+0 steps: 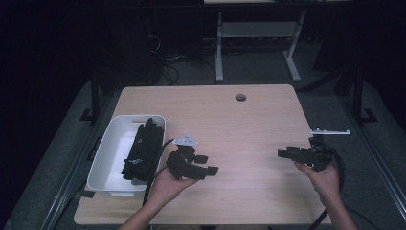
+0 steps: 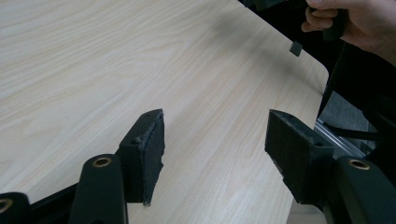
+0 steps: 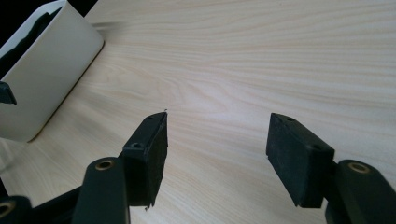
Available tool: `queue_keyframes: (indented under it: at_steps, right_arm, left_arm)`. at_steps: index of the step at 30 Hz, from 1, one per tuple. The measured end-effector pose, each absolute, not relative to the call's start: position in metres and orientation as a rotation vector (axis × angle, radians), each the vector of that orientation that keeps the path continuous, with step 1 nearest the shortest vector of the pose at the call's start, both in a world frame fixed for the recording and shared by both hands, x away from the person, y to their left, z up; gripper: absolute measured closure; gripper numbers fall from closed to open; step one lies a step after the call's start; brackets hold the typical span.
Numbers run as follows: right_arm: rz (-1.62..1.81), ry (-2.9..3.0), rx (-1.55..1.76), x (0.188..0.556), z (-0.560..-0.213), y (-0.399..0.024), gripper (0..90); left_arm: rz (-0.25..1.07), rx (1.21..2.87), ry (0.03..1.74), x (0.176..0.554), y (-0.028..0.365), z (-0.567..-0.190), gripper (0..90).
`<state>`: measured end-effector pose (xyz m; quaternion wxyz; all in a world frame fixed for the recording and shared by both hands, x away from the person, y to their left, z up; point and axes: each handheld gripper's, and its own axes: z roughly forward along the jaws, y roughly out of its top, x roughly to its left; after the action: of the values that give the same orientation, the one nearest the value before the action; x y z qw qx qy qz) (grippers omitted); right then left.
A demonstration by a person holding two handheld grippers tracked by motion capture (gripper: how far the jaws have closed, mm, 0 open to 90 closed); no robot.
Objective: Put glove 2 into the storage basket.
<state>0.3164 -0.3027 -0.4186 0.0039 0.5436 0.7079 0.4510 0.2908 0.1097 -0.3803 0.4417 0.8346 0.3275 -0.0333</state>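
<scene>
My left gripper is held in the left hand just right of a white bin, pointing right over the wooden table. In the left gripper view its jaws stand open with only bare wood between them. My right gripper is held near the table's right edge, pointing left. In the right gripper view its jaws are open and hold nothing. A black bundle of fabric lies in the white bin, draped over its right wall.
The white bin stands at the table's left side. A round cable hole sits near the far edge. A grey desk frame stands on the floor beyond the table. The right hand appears at the far corner.
</scene>
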Motion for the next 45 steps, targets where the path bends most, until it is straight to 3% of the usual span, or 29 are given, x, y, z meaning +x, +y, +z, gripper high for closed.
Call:
queue_keyframes:
  at_steps: [45]
  right_arm:
    - [1.425,2.187,1.704,0.280,-0.453,-0.316,35.9]
  left_arm:
    - [-0.100,2.094,0.777,0.278,0.097,-0.413,35.1]
